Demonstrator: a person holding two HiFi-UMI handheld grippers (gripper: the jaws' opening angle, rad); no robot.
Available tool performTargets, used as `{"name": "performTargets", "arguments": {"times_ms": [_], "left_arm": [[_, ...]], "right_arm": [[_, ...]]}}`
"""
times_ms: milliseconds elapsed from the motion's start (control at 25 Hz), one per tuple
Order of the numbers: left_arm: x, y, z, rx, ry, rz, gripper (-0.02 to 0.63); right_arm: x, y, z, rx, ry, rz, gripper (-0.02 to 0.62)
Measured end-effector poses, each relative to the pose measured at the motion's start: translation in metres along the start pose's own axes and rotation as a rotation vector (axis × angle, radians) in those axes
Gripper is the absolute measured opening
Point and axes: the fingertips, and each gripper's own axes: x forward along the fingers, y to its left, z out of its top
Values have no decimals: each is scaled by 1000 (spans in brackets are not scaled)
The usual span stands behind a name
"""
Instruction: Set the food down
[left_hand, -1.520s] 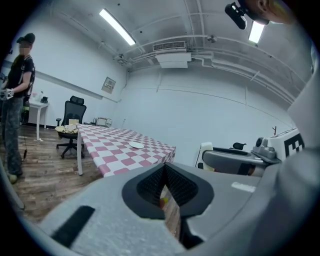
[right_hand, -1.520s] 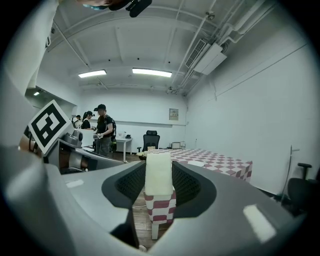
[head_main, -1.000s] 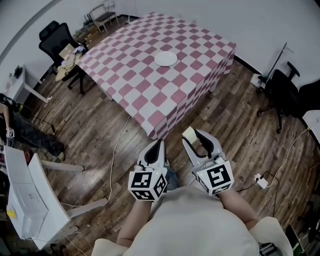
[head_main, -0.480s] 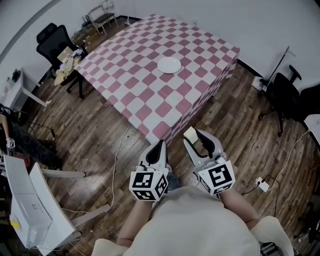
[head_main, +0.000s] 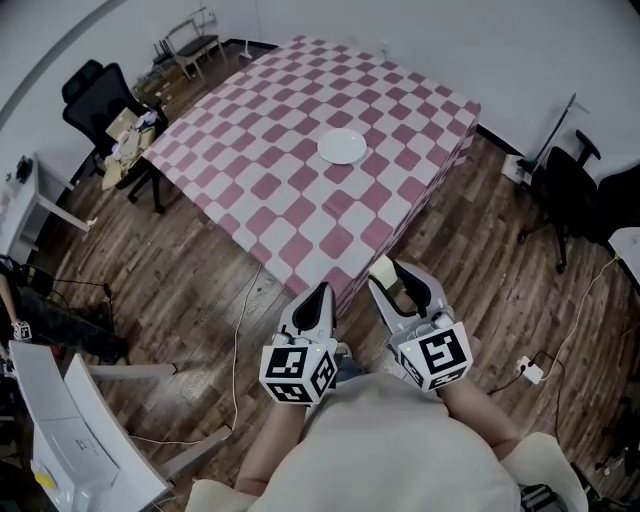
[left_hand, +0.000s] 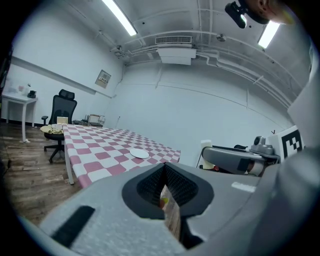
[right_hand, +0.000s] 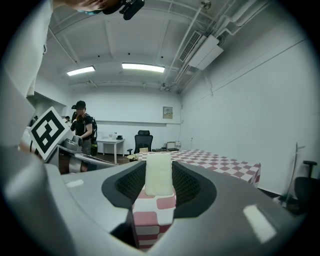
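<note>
While your right gripper pinches the pale block of food between its jaws, that block hangs just off the near corner of the table, over the wooden floor and not on the tabletop. From the right gripper view it stands upright in the jaws, with the table's pink-and-white checked cloth behind it. Your left gripper sits beside the right one, also just short of the table's near corner, its jaws pressed onto a thin flat packet. A white plate lies near the table's middle. A black office chair stands off the table's far left side, and a second chair off its right.
</note>
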Motion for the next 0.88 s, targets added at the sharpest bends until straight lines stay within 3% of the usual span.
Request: {"name": "performTargets", "arguments": {"times_ms": [880], "left_arm": [[67, 81, 38, 18, 30, -73, 8]], "right_arm": [[105, -22, 11, 25, -4, -97, 169]]}}
